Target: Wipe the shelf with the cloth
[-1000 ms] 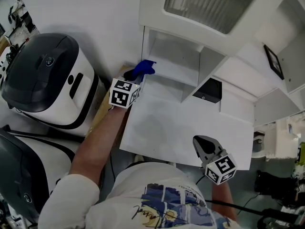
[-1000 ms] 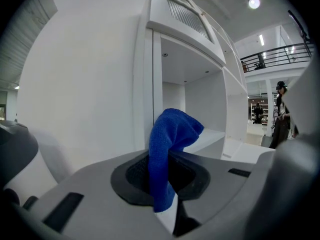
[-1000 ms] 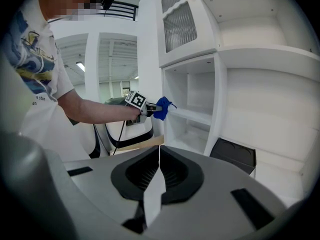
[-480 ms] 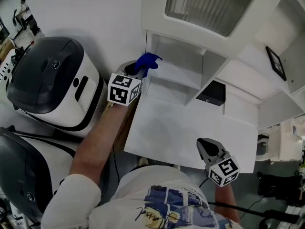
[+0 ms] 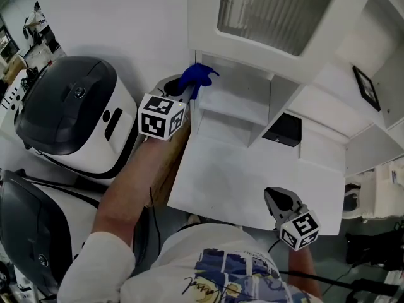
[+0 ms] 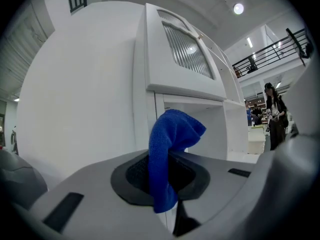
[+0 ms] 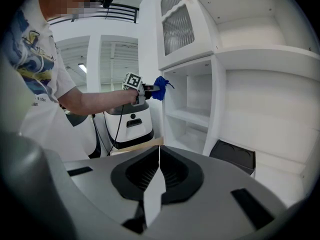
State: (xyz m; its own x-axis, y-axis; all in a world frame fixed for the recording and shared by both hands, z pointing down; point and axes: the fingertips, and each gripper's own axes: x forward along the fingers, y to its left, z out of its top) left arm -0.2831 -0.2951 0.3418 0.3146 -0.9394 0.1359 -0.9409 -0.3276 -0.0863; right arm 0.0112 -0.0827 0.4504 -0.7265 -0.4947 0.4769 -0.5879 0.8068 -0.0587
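The fingers (image 6: 90, 184) of the left gripper (image 6: 167, 176) are closed on the blue cloth (image 6: 172, 134), which stands up from between them in a folded bunch, its loose lower end hanging over the dark pads. In the head view the left gripper (image 5: 183, 95), with its marker cube (image 5: 161, 117) facing up, is raised to the left front edge of the open compartment of the white shelf unit (image 5: 208, 17), and the cloth (image 5: 197, 76) sits at the compartment's upright side panel, just under the cabinet door with ribbed glass (image 5: 278, 5). Whether the cloth touches the panel cannot be told. The right gripper view shows the cloth (image 7: 160, 94) above the level of the shelf (image 7: 192, 116) inside that compartment, apart from the board. The fingers (image 7: 100, 194) of the right gripper (image 7: 159, 166) are shut against each other with nothing between them. The right gripper (image 5: 278, 199) is held low at the near edge of the unit's broad white ledge (image 5: 227, 182), well apart from the left one. A small black box (image 5: 282, 129) sits in the lower opening to the right of the compartment. A dark-framed picture (image 5: 365, 81) lies on a shelf further right. Two white and dark grey machines (image 5: 69, 115) stand to the left of the unit, beside the person's bare forearm (image 5: 136, 175).
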